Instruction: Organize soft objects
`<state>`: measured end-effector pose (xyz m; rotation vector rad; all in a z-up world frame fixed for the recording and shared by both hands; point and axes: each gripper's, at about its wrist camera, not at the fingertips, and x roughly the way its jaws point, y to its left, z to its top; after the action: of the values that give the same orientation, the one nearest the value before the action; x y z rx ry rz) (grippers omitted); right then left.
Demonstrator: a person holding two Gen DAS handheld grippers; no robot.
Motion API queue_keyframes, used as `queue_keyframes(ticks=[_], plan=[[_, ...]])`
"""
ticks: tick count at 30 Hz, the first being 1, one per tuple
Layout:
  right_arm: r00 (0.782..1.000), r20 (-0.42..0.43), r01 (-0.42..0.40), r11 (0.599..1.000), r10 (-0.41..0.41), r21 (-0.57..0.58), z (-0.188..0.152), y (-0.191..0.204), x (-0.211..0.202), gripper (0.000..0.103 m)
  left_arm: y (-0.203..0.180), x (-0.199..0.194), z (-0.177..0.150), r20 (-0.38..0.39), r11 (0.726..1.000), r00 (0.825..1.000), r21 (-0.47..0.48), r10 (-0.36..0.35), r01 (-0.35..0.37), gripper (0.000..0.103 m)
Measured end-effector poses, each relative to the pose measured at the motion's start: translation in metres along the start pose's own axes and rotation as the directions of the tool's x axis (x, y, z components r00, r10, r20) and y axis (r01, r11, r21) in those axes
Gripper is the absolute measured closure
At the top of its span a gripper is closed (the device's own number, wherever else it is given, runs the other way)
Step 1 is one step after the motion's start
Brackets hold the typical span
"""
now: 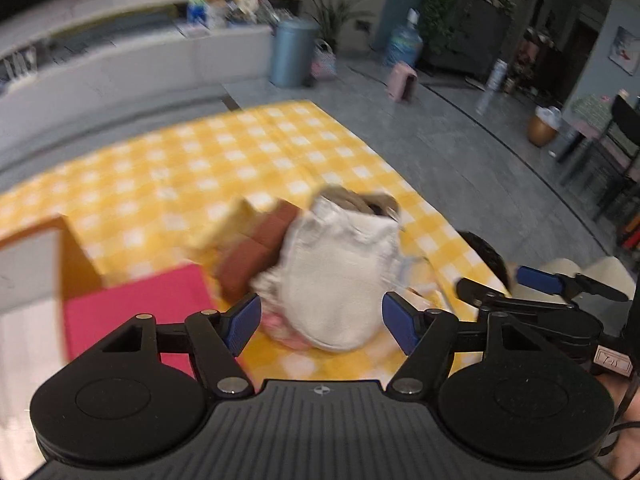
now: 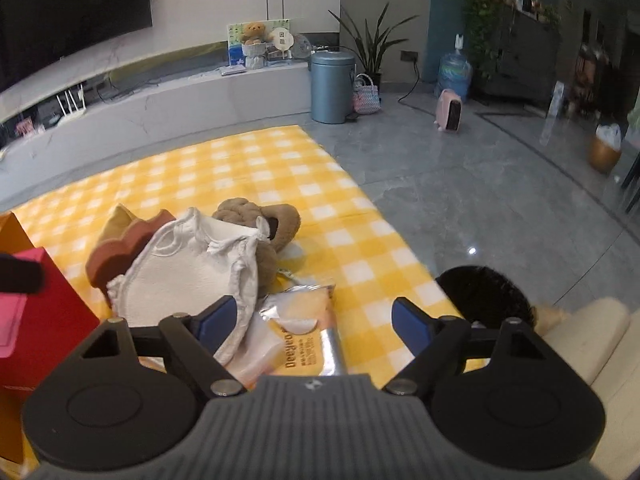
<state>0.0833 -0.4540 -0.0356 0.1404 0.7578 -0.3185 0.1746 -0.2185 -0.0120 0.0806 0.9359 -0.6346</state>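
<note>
A white cloth garment (image 1: 336, 276) (image 2: 188, 276) lies crumpled on the yellow checked blanket (image 1: 180, 168) (image 2: 248, 160). It partly covers a brown plush toy (image 2: 260, 220) (image 1: 356, 200) and leans on a rust-brown scalloped cushion (image 1: 256, 252) (image 2: 120, 248). My left gripper (image 1: 322, 320) is open and straddles the garment's near end; its pads do not press it. My right gripper (image 2: 314, 320) (image 1: 504, 286) is open over a silver and orange snack packet (image 2: 296, 336), and its left finger sits above the garment's edge. A yellow soft item (image 2: 114, 220) peeks out behind the cushion.
A red box (image 1: 132, 312) (image 2: 36, 320) and an orange box (image 1: 76, 252) stand at the left of the blanket. A black furry thing (image 2: 484, 296) (image 1: 486, 256) and a cream cushion (image 2: 592, 336) lie at the right edge. Grey tiled floor (image 2: 460, 184) and a blue bin (image 2: 332, 88) lie beyond.
</note>
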Motion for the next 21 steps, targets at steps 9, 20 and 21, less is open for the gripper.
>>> queue_keyframes(ticks=[9,20,21], plan=[[0.999,0.028,-0.032,0.999,0.032,-0.005,-0.003,0.006,-0.004,0.020,-0.011,0.060,0.006,-0.164,0.998,0.986,0.052,-0.019,0.027,0.024],[0.995,0.044,-0.092,0.996,0.092,-0.005,-0.003,0.008,-0.012,0.019,-0.016,0.102,0.000,-0.265,0.990,0.958,0.116,0.109,-0.080,0.028],[0.995,0.044,-0.093,0.996,0.093,0.003,-0.003,0.007,-0.012,0.019,-0.015,0.106,0.001,-0.272,0.991,0.956,0.104,0.114,-0.088,0.028]])
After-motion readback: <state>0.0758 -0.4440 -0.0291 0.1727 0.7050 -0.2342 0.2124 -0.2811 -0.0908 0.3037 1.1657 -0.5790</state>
